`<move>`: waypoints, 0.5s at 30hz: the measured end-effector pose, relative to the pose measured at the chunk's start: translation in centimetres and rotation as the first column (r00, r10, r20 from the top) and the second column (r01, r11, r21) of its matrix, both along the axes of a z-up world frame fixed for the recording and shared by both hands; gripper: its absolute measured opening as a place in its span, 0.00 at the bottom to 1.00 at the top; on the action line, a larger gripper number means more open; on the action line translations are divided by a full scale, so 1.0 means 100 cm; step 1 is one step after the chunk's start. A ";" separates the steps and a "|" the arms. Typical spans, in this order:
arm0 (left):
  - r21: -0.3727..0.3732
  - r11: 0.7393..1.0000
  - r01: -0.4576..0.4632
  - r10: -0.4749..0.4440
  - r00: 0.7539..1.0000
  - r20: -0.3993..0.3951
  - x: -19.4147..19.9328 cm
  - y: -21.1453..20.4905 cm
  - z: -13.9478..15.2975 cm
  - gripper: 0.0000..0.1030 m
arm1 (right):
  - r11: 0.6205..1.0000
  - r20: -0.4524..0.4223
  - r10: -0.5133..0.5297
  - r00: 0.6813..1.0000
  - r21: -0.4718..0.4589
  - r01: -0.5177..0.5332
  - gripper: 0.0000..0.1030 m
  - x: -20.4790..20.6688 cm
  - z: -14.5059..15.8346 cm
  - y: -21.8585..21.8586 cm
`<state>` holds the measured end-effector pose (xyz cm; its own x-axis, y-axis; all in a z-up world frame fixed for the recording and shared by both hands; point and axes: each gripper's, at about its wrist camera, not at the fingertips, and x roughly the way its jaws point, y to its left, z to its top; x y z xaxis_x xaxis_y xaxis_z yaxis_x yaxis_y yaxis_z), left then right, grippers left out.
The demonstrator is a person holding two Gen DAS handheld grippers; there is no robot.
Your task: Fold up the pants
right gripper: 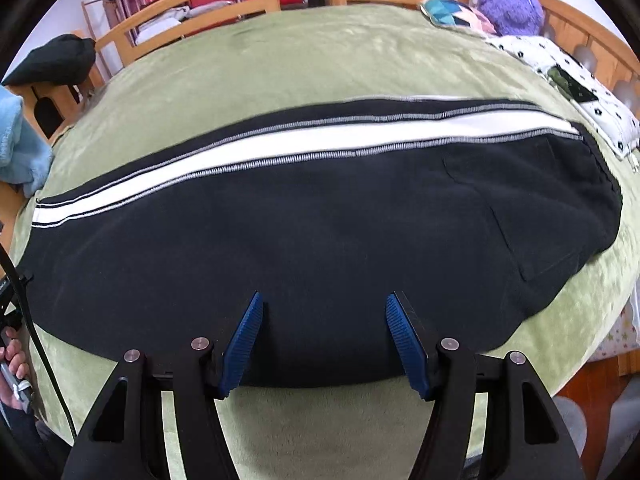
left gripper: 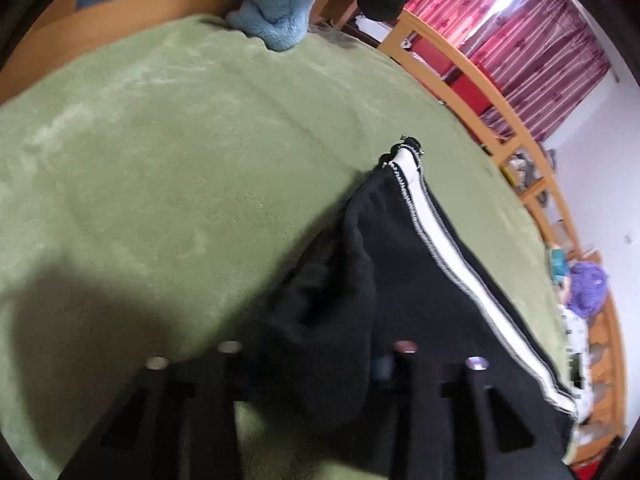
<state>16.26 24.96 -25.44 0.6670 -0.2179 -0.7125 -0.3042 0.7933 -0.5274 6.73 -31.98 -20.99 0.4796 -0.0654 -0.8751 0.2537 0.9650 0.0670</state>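
Pants: you have one pair of black pants with a white side stripe, lying flat on the green blanket that covers the bed.
Long axis: in the right wrist view the pants run left to right across your line of sight, cuff end to the left, pocket and waist end to the right.
Right gripper: your right gripper is spread wide and holds nothing; its blue pads sit over the near long edge of the pants, about midway along them.
Left gripper: your left gripper is at the cuff end with black cloth bunched up between its fingers. The pads are hidden by the fabric, so you cannot tell whether it is pinching the cloth.
Which hand is nearer: my judgement is the left works the cuff end, while the right is nearer the middle and the waist.
Count: one pair of pants, two grippers, one purple plush toy, one blue fleece item.
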 end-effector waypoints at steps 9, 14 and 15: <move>0.011 1.000 0.018 -0.019 0.997 0.077 -0.013 -0.007 0.043 0.18 | 1.000 0.075 0.023 0.997 -0.010 -0.022 0.62 -0.014 0.020 0.001; 0.266 0.960 0.090 -0.140 0.975 0.175 -0.013 -0.070 0.128 0.18 | 1.000 0.117 0.027 0.993 0.008 -0.028 0.62 -0.031 0.028 -0.017; 0.314 0.943 0.113 -0.178 0.966 0.186 -0.013 -0.085 0.143 0.18 | 1.000 0.124 0.028 0.992 0.007 -0.029 0.62 -0.034 0.029 -0.022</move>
